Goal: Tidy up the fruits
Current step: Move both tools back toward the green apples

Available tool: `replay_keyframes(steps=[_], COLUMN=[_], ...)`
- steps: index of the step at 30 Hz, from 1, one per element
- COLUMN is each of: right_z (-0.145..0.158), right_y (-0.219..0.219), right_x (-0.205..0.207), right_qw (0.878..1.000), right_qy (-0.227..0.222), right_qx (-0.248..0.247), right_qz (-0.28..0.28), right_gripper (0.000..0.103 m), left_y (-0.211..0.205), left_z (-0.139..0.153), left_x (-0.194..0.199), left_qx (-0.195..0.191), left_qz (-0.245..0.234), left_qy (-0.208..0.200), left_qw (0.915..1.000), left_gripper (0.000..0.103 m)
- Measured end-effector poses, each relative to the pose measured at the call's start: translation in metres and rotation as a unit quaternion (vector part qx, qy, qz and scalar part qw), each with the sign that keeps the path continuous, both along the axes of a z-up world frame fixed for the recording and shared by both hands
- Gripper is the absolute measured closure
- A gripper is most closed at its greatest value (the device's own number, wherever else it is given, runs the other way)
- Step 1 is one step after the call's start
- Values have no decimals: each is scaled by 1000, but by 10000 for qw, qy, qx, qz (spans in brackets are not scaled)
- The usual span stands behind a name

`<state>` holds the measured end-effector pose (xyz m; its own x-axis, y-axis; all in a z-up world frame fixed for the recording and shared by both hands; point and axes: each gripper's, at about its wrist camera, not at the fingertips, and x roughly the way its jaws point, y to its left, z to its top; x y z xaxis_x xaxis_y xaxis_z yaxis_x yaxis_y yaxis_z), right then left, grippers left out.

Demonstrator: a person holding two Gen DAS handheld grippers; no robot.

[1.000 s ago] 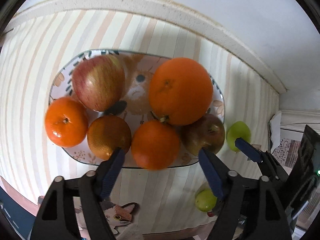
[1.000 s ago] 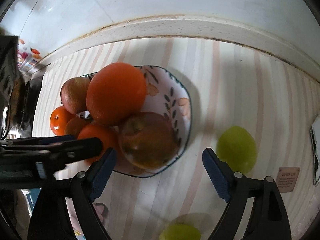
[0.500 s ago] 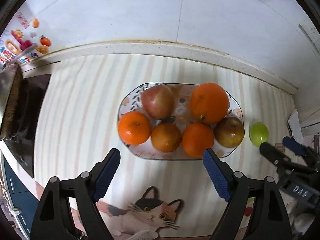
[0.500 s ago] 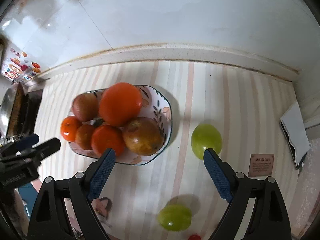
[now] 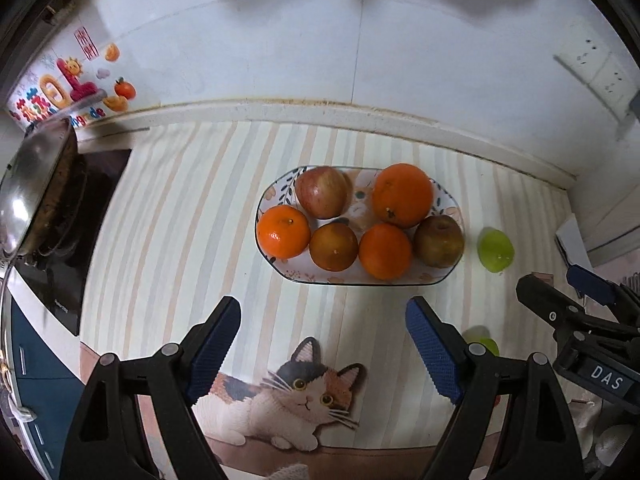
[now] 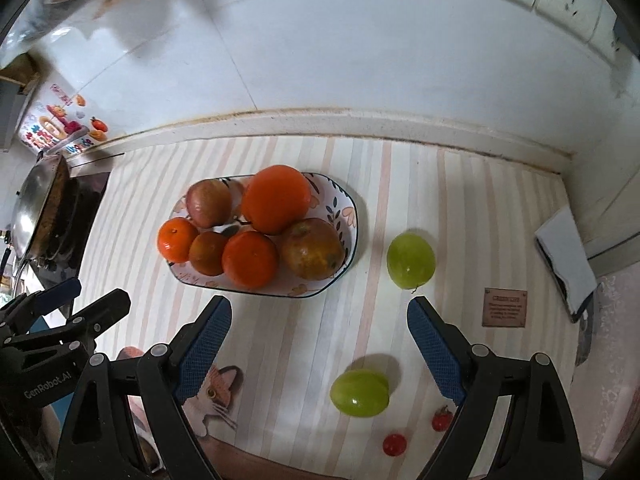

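A patterned plate (image 5: 448,204) (image 6: 352,216) on the striped mat holds several oranges and apples. Two green fruits lie off it: one to its right (image 6: 411,260) (image 5: 496,249), one nearer the front edge (image 6: 360,393). Two small red tomatoes (image 6: 395,444) lie by the front edge. My left gripper (image 5: 322,350) is open and empty, held back from the plate. My right gripper (image 6: 320,346) is open and empty, above the mat between the two green fruits. Each gripper shows at the edge of the other's view.
A pan (image 5: 36,184) sits on a black stove at the left. A white wall runs behind the counter. A folded white paper (image 6: 566,256) and a small brown label (image 6: 505,307) lie at the right. A cat picture (image 5: 300,396) marks the mat's front edge.
Both grippers have pulled back and up from the plate, so the plate looks smaller and more of the counter, the stove and the wall shows. Both stay open.
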<state>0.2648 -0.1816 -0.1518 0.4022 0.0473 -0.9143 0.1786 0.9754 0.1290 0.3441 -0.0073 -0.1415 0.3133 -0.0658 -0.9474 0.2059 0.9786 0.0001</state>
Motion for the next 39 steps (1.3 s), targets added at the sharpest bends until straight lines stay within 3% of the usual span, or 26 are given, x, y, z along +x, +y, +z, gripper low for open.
replay_keyframes(steps=[13, 24, 31, 36, 39], right_z=[79, 108, 93, 50, 16], right_y=[23, 27, 1, -46, -80], right_x=[-59, -81, -85, -88, -92], right_qw=[9965, 9943, 9951, 9951, 9919], right_qy=[-793, -1053, -932, -485, -133], right_qx=[-213, -106, 219, 419, 585], right_qz=[131, 132, -234, -759, -1118], right_gripper=[11, 11, 11, 11, 11], left_y=[2, 8, -6, -43, -75], left_z=[60, 87, 73, 35, 0], left_x=[-48, -63, -57, -50, -46], left_qx=[-151, -263, -286, -164, -130], left_qz=[-251, -234, -279, -563, -817], left_qy=[-668, -977, -716, -312, 136], left_qw=[9973, 9946, 9966, 9978, 9965], left_gripper=[19, 19, 19, 19, 19])
